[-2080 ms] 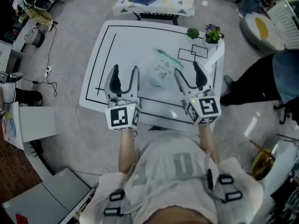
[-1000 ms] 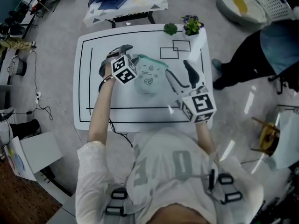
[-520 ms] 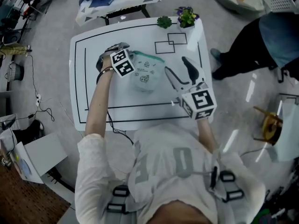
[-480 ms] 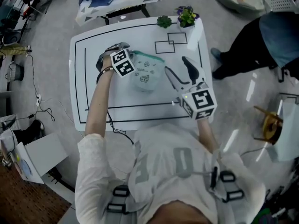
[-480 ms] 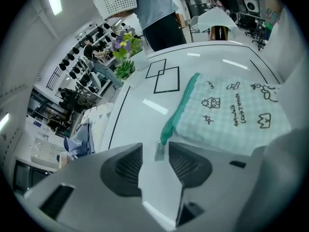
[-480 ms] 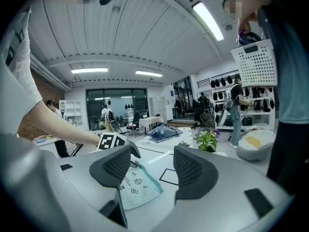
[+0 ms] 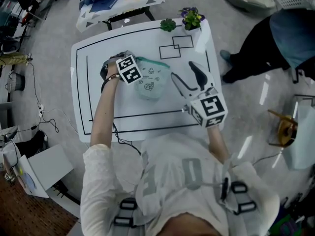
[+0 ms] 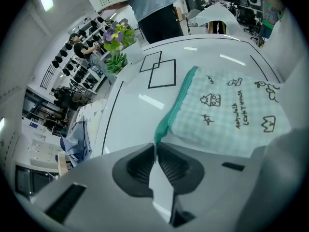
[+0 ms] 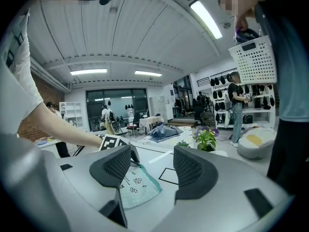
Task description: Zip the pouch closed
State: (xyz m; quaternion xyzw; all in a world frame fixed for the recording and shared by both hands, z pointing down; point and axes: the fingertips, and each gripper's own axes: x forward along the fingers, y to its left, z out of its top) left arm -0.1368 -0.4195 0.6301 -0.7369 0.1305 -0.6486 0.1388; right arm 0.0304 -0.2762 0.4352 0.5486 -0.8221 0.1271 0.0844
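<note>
Here the pouch [image 7: 150, 80], pale green check with small doodles, lies flat near the middle of the white table [image 7: 98, 87], inside its black outline. The left gripper [image 8: 155, 150] points steeply down at the pouch's left end; its jaws have just been closing and now pinch the tip of the teal zip edge [image 8: 176, 105] between their pads. The right gripper [image 7: 182, 71] hovers just to the right of the pouch, nearly level, with its jaws spread wide and nothing between them. Two small potted plants [image 7: 189, 18] stand at the table's far edge, well apart from the pouch
</note>
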